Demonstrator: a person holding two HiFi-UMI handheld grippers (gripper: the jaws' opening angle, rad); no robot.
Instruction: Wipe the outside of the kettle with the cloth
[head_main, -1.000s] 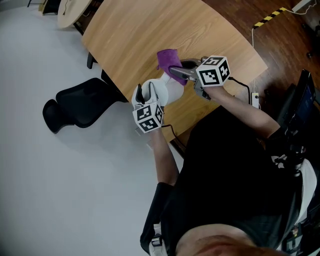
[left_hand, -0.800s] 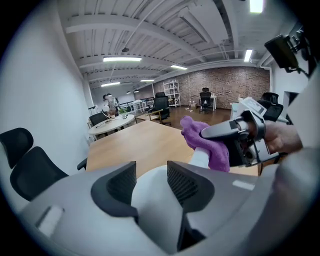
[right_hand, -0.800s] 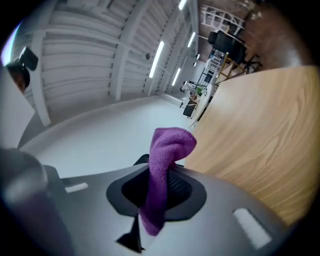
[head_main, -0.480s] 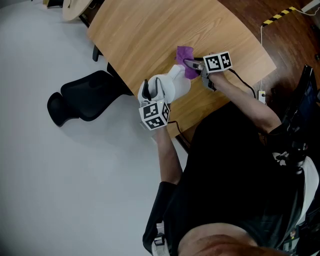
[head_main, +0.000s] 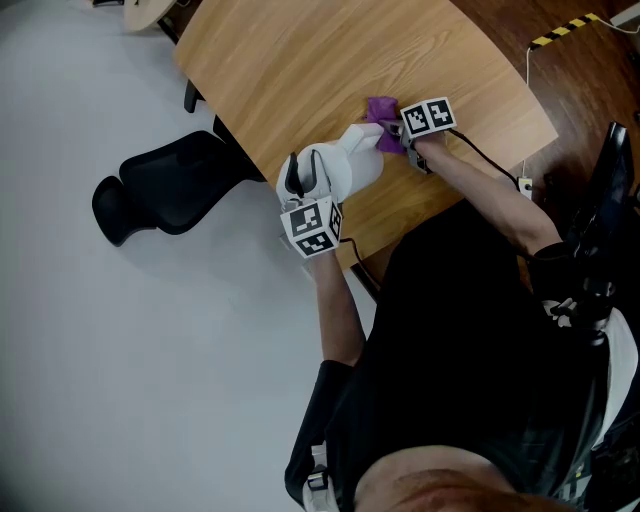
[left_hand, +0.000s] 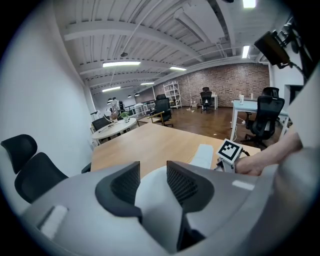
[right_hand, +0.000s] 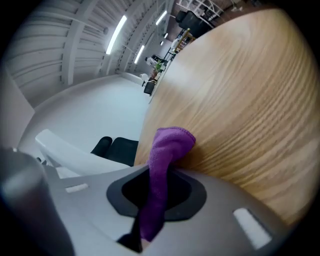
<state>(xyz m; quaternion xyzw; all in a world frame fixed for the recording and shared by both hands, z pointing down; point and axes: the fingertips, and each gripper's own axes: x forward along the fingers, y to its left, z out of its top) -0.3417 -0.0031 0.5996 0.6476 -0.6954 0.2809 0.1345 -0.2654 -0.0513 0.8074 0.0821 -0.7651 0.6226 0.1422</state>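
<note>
A white kettle (head_main: 345, 168) stands near the front edge of the wooden table (head_main: 300, 60). My left gripper (head_main: 300, 192) is at its near left side and is shut on it; in the left gripper view a white part of the kettle (left_hand: 202, 156) fills the gap between the pads of the left gripper (left_hand: 152, 180). My right gripper (head_main: 397, 133) sits low at the kettle's far right side, shut on a purple cloth (head_main: 381, 108). In the right gripper view the cloth (right_hand: 167, 145) sticks out of the right gripper (right_hand: 160, 195) and its end touches the tabletop.
A black office chair (head_main: 160, 190) stands on the pale floor left of the table. A cable (head_main: 490, 160) runs over the table's right edge to a power strip (head_main: 519, 186). Beyond the table are more desks and chairs (left_hand: 262, 112).
My right gripper has come down with the purple cloth from above the kettle to the tabletop beside it. The left gripper has kept its hold on the kettle.
</note>
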